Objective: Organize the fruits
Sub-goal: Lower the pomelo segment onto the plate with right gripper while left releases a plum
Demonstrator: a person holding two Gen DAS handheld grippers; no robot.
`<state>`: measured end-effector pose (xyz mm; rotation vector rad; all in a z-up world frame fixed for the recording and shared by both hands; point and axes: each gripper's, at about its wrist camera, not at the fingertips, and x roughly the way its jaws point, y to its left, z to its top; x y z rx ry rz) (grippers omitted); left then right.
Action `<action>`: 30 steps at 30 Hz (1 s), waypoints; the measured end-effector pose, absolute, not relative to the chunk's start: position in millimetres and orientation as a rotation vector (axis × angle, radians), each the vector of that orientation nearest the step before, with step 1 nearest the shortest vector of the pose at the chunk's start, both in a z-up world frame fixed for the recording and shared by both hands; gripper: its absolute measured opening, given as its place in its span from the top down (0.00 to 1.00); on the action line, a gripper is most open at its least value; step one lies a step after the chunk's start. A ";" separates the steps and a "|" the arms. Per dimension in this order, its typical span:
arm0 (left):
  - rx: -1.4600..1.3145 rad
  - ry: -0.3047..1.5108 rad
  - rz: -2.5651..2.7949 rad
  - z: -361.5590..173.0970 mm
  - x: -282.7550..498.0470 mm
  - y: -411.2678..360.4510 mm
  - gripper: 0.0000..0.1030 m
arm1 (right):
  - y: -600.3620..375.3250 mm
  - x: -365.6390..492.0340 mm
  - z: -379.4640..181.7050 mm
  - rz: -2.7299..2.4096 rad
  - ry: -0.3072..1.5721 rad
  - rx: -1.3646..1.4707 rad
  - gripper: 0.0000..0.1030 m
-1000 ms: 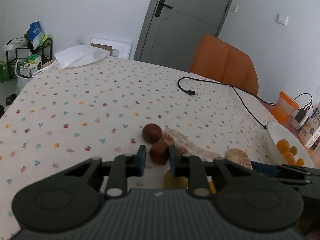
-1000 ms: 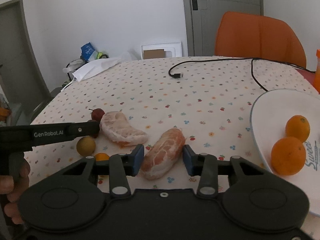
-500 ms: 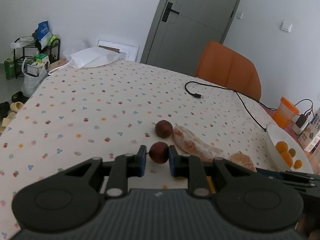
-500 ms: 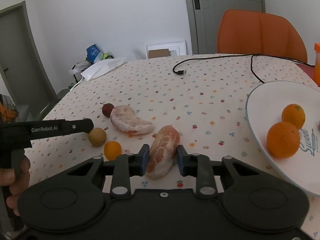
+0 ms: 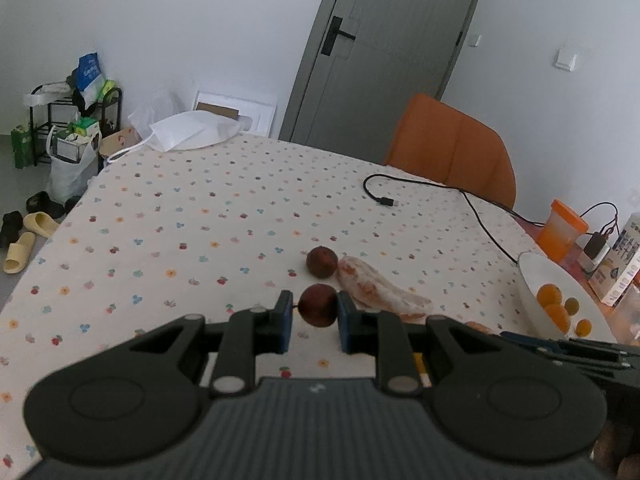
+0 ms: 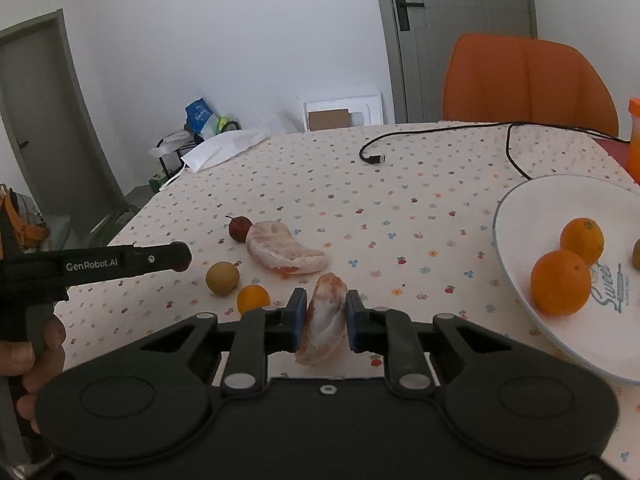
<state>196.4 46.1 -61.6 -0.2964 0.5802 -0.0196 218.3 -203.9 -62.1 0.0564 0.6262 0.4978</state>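
Observation:
My left gripper (image 5: 314,316) is shut on a dark red round fruit (image 5: 318,305), held just above the tablecloth. A second red fruit (image 5: 321,262) and a peeled citrus segment (image 5: 380,294) lie just beyond it. My right gripper (image 6: 323,316) has its jaws closing on another peeled citrus segment (image 6: 325,320), and both pads press on its sides. In the right wrist view the left gripper (image 6: 178,256) reaches in from the left. A white plate (image 6: 520,220) at the right holds two oranges (image 6: 560,282).
A yellow-brown round fruit (image 6: 222,278) and a small orange (image 6: 253,299) lie on the cloth near the left gripper. A black cable (image 5: 380,200) runs across the far table. An orange chair (image 5: 452,152), an orange cup (image 5: 564,232) and a white bag (image 5: 192,132) stand around the edges.
The right jaws have closed onto the citrus segment, which now stands more upright between the pads. Both grippers have pulled back and risen a little with their fruit.

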 end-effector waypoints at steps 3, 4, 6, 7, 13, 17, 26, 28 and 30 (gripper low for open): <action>-0.293 0.571 -0.025 -57.3 192.8 43.6 0.79 | -206.5 215.2 -58.0 0.497 0.614 0.061 0.82; -0.291 0.567 -0.028 -55.2 191.5 42.0 0.79 | -207.6 214.0 -56.3 0.496 0.608 0.063 0.82; -0.287 0.559 -0.036 -51.6 189.5 39.3 0.79 | -210.3 211.7 -52.9 0.496 0.597 0.067 0.82; -0.284 0.555 -0.039 -49.9 188.6 37.5 0.79 | -211.7 210.7 -51.3 0.496 0.592 0.069 0.82; -0.273 0.537 -0.059 -41.0 184.3 27.8 0.79 | -221.4 204.6 -43.9 0.489 0.568 0.079 0.82; -0.264 0.530 -0.069 -35.7 181.7 20.9 0.79 | -228.6 201.5 -38.6 0.478 0.550 0.088 0.82; -0.248 0.510 -0.106 -23.6 177.7 3.3 0.79 | -247.8 194.3 -29.6 0.457 0.517 0.107 0.82; -0.246 0.505 -0.117 -21.0 177.8 -1.8 0.79 | -252.9 192.2 -28.7 0.448 0.512 0.112 0.82; -0.240 0.501 -0.130 -18.7 178.2 -7.5 0.79 | -259.1 191.1 -27.8 0.437 0.508 0.116 0.82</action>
